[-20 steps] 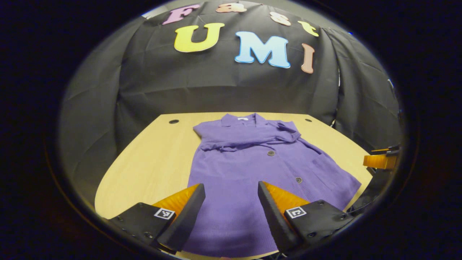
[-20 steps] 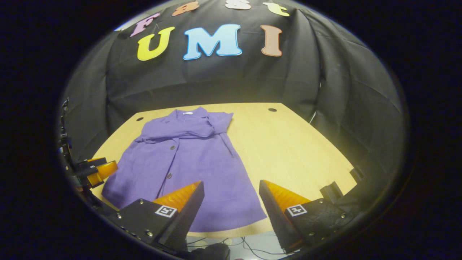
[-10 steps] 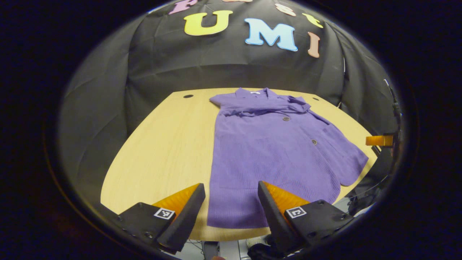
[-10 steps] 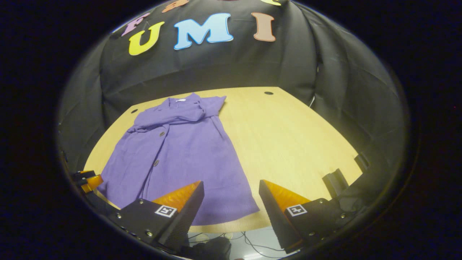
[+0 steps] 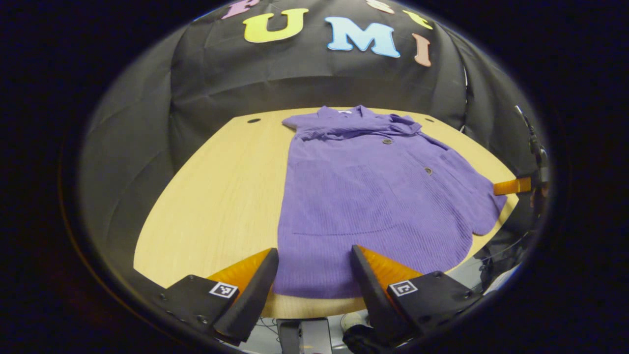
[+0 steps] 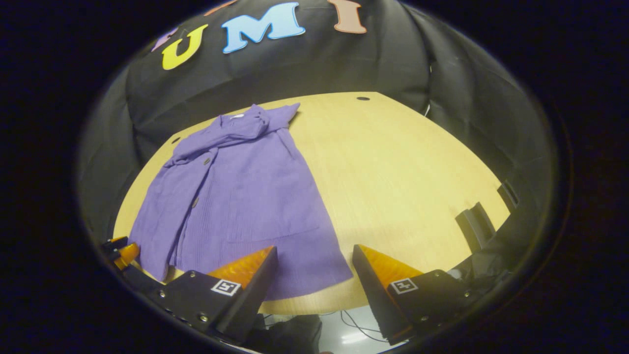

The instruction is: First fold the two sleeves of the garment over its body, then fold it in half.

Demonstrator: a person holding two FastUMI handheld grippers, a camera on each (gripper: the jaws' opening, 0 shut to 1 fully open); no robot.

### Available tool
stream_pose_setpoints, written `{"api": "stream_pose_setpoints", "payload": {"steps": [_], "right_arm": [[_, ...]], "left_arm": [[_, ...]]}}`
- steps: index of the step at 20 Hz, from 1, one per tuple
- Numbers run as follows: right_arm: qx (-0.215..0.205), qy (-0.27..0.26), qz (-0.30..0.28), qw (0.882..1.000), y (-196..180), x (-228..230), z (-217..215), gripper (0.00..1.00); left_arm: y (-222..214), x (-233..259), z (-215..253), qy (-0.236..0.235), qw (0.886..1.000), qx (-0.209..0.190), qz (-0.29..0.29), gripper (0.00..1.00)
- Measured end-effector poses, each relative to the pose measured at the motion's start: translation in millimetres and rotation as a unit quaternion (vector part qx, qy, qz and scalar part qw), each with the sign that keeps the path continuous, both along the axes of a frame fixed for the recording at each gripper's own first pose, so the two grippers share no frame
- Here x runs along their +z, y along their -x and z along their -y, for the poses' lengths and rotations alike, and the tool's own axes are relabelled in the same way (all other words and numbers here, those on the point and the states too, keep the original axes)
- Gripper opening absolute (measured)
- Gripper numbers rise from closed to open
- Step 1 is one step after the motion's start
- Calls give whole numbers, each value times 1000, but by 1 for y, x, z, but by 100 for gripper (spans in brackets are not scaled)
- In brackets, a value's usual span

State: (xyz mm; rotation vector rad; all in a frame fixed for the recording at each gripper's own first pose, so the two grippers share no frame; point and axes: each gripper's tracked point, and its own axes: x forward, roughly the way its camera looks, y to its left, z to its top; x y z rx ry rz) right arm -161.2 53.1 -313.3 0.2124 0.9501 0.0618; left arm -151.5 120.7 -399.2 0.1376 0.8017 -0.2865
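In the left gripper view, the left claw stands wide apart and holds nothing, hanging over the near edge of the bench. The purple garment lies flat on the bench just ahead of it — the hem's near left corner sits between the two fingers, with the collar at the far end by the booth wall. Both sleeves are folded across the chest, just below the collar. The body spreads out toward the right, where a finger of the right claw shows near the hem's far corner at the bench edge.

In the right gripper view, the right claw is likewise spread wide and empty, above the bench's near edge. The garment lies ahead and to its left — the hem's right corner reaches the gap between the fingers. The left claw peeks in at the lower left, beside the hem's other corner; whether it touches the cloth cannot be told.
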Motion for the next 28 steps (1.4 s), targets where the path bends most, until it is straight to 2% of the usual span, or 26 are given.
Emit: {"api": "stream_pose_setpoints", "payload": {"steps": [4, 5, 6, 9, 10, 11, 12, 13, 14, 17, 21, 24, 28], "right_arm": [[43, 36, 12, 998, 1, -5, -8, 95], [51, 35, 8, 998, 1, -7, -12, 97], [52, 33, 11, 998, 0, -6, -12, 93], [56, 22, 11, 998, -1, -3, -17, 71], [55, 14, 10, 998, -3, -5, -18, 52], [58, 9, 10, 998, -4, -5, -20, 32], [57, 2, 5, 998, -4, -5, -20, 26], [62, -9, 1, 998, -4, -5, -21, 10], [69, -17, -5, 997, -5, -5, -22, 5], [71, -60, 14, 996, -20, 19, -19, 1], [72, -91, 74, 990, -64, 78, -13, 0], [73, -102, 125, 984, -108, 119, -18, 0], [65, -101, 171, 978, -162, 158, -31, 0]], "left_arm": [[4, -3, 7, -1, 1000, 6, -3, 88], [4, -3, 12, -4, 1000, 7, -4, 77], [6, -4, 19, -4, 1000, 7, -4, 72], [10, -6, 35, -22, 1000, 16, -2, 32], [10, -7, 40, -32, 999, 13, -3, 19], [10, -9, 43, -45, 999, 20, -6, 14], [10, -6, 48, -44, 999, 22, -11, 12], [10, -2, 50, -43, 998, 32, -16, 11], [7, -1, 52, -34, 998, 43, -23, 6], [-9, 35, 64, 2, 997, 78, -5, 6], [-52, 111, 85, 30, 994, 82, 62, 6], [-96, 149, 108, 64, 991, 72, 95, 6], [-170, 186, 134, 97, 986, 41, 132, 6]]}}
